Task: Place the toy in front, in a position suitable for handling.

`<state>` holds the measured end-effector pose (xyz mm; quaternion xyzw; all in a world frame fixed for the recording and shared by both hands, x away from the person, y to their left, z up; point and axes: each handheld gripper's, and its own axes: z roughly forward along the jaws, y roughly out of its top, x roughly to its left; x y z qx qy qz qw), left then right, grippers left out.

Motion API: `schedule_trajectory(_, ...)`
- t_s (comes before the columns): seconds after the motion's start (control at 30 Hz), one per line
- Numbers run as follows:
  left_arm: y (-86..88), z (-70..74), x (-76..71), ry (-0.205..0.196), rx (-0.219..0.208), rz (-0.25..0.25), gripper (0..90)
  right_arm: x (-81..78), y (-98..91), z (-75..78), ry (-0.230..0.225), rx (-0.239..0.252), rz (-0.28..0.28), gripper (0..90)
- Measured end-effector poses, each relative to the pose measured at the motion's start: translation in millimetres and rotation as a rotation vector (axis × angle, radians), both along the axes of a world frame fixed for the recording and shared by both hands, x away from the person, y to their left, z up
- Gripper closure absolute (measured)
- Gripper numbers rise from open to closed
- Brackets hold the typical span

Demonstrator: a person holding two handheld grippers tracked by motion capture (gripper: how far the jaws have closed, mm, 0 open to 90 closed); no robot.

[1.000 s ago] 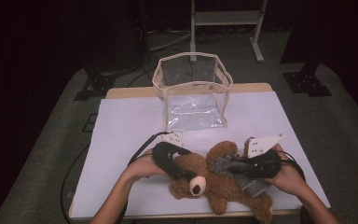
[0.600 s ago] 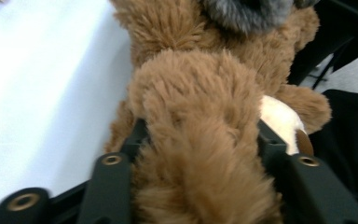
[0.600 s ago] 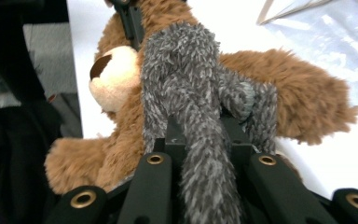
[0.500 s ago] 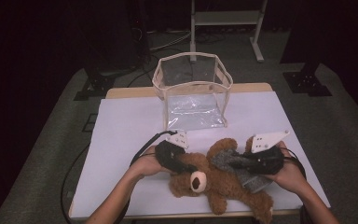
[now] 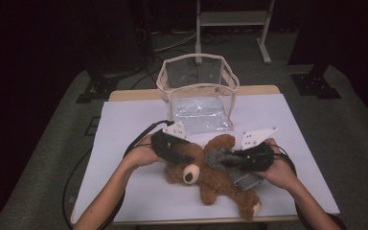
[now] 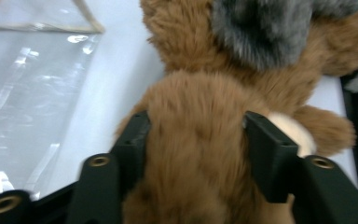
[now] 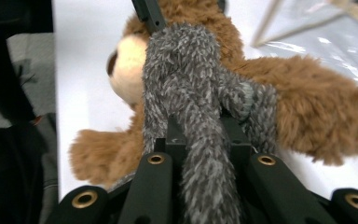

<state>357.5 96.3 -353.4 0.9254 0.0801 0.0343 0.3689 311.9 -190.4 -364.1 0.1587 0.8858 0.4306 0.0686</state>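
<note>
A brown teddy bear [image 5: 206,184] lies on its back on the white table [image 5: 124,129], with a grey scarf [image 5: 243,180] around its neck. My left gripper [image 5: 188,156] reaches in from the left. Its jaws have just been opening a little, and their pads still press the fur on both sides of the bear's head [image 6: 200,154]. My right gripper [image 5: 231,161] comes from the right and is shut on the grey scarf [image 7: 186,84], which runs up between its jaws [image 7: 203,128]. The bear's body [image 7: 307,116] spreads out behind the scarf.
A clear plastic bag with a cream rim [image 5: 199,91] stands open just behind the bear, and its wall [image 6: 28,84] lies close to my left gripper. The table's front edge is near the bear's feet. Dark floor and a stand lie beyond.
My left gripper has closed in on the bear's head and risen slightly with it. The right gripper has shifted sideways with the scarf still in its jaws.
</note>
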Motion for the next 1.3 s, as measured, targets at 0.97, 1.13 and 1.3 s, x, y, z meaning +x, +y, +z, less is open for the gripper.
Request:
schedule_trajectory(0.97, 15.1, -17.4, -63.8, -0.123, -0.058, -0.071, 49.4, 14.6, -11.8, 28.8, 0.008, -0.042, 0.001, 76.0)
schedule_trajectory(1.13, 16.3, -17.3, -64.0, -0.127, -0.059, -0.071, 46.9, 13.2, 17.2, 18.5, 0.040, -0.131, 0.101, 76.2)
schedule_trajectory(1.3, 15.0, -9.4, -59.5, -0.106, -0.080, -0.041, 35.3, 8.3, 13.6, 13.4, 0.054, -0.133, 0.095, 76.9)
